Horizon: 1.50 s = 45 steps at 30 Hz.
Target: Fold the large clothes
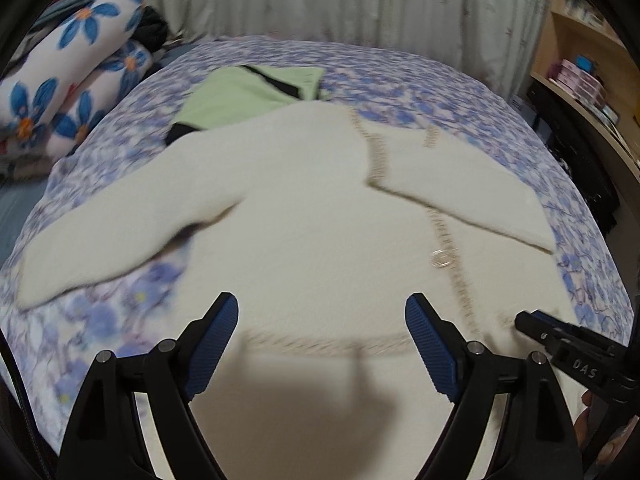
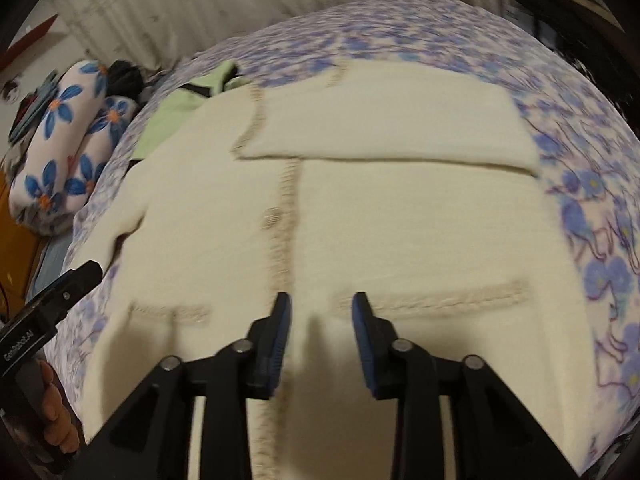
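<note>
With the cream cardigan (image 1: 304, 208) spread across the bed (image 1: 400, 76) mid-frame, its right sleeve already across the chest, the wide-open left claw (image 1: 322, 344) and narrower, empty right claw (image 2: 320, 332) should probably fold the left sleeve (image 1: 120, 232) in flat.

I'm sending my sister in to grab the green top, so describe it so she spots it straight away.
Start at the bed with the blue-flowered sheet. A big cream cardigan lies spread across it; just beyond its far left shoulder, partly tucked under it, is the green top. It is the only pale green garment, with black trim.
</note>
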Tool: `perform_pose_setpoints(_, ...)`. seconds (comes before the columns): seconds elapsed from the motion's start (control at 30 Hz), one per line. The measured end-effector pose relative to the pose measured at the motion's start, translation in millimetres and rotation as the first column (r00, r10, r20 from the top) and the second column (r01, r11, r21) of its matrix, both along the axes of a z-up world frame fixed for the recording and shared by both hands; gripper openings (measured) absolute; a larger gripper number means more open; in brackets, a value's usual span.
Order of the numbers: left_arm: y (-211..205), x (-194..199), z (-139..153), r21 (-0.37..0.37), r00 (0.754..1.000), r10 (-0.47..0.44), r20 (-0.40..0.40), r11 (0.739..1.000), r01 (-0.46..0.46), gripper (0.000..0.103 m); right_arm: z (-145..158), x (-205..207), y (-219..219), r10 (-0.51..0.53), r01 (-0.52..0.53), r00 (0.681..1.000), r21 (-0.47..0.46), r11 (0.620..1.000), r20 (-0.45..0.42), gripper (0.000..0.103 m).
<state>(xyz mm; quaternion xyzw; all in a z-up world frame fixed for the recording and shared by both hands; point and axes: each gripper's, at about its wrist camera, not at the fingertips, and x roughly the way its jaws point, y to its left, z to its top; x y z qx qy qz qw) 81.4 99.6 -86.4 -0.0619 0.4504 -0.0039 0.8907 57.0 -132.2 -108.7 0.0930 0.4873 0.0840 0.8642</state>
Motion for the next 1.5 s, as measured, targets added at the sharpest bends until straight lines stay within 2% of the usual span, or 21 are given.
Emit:
perform_pose_setpoints(0.17,65.3,-19.0,-9.9,-0.02,0.996,0.086,-0.024,0.996,-0.087,0.084,2.8,-2.1,43.2,0.085,-0.084,0.996,-0.024,0.996,0.01,0.038)
perform_pose_setpoints(0.3,117.9,-30.0,-24.4,-0.066,0.985,0.164,-0.051,0.984,-0.168,0.084,3.9,4.4,81.8,0.146,-0.145,0.989,-0.054,0.988,0.006,0.038)
perform_pose_setpoints(0.4,158.2,-37.0,-38.4,-0.139,0.973,0.216,-0.079,0.964,-0.225,0.084,5.5,8.1,106.1,0.182,-0.181,0.983,-0.051,0.982,0.013,0.038)
perform_pose_setpoints(0.57,219.3,-45.0,-57.1,-0.21,0.95,0.301,-0.083,0.927,-0.312,0.084,4.5,14.3,146.2,0.23,-0.228,0.973,-0.07,0.971,0.023,0.038)
perform_pose_setpoints(0.67,259.4,-48.1,-69.2,-0.31,0.934,0.346,-0.094,0.881,-0.358,0.084,0.1,18.6,166.7,0.249,-0.247,0.968,-0.076,0.966,0.017,0.038)
perform_pose_setpoints(0.77,295.7,-51.3,-83.0,-0.414,0.911,0.399,-0.107,0.815,-0.406,0.084,-6.4,24.7,188.1,0.264,-0.263,0.964,-0.079,0.962,0.009,0.038)
perform_pose_setpoints(0.83,316.0,-52.7,-93.6,-0.464,0.892,0.435,-0.121,0.77,-0.438,0.084,-10.1,27.4,198.9,0.272,-0.271,0.962,-0.08,0.959,0.001,0.038)
perform_pose_setpoints(0.93,338.8,-52.1,-108.4,-0.526,0.882,0.451,-0.136,0.722,-0.45,0.084,-17.3,30.9,216.0,0.288,-0.288,0.958,-0.087,0.954,-0.01,0.038)
perform_pose_setpoints(1.0,346.8,-48.2,-112.2,-0.543,0.881,0.454,-0.131,0.711,-0.447,0.084,-21.4,32.9,224.9,0.294,-0.294,0.956,-0.095,0.951,-0.014,0.038)
perform_pose_setpoints(1.1,358.3,-40.2,-116.8,-0.544,0.879,0.461,-0.123,0.709,-0.448,0.084,-27.0,38.0,234.4,0.296,-0.297,0.955,-0.095,0.95,-0.02,0.038)
perform_pose_setpoints(1.2,373.7,-31.1,-122.6,-0.546,0.866,0.484,-0.125,0.696,-0.467,0.076,-34.2,42.4,239.9,0.289,-0.29,0.957,-0.089,0.953,-0.028,0.038)
perform_pose_setpoints(1.3,385.7,-23.5,-126.2,-0.531,0.848,0.512,-0.133,0.686,-0.498,0.061,-42.2,46.3,241.2,0.277,-0.279,0.96,-0.091,0.956,-0.043,0.038)
perform_pose_setpoints(1.37,389.8,-17.1,-127.5,-0.49,0.83,0.539,-0.143,0.69,-0.532,0.03,-48.4,49.4,239.5,0.267,-0.271,0.962,-0.088,0.959,-0.056,0.038)
perform_pose_setpoints(1.47,395.7,-14.2,-125.2,-0.483,0.822,0.554,-0.128,0.69,-0.54,0.013,-51.4,51.7,235.7,0.256,-0.26,0.965,-0.07,0.963,-0.054,0.038)
perform_pose_setpoints(1.5,392.5,-12.4,-121.3,-0.467,0.823,0.556,-0.116,0.701,-0.539,0.011,-51.5,52.5,233.6,0.252,-0.255,0.966,-0.062,0.965,-0.052,0.038)
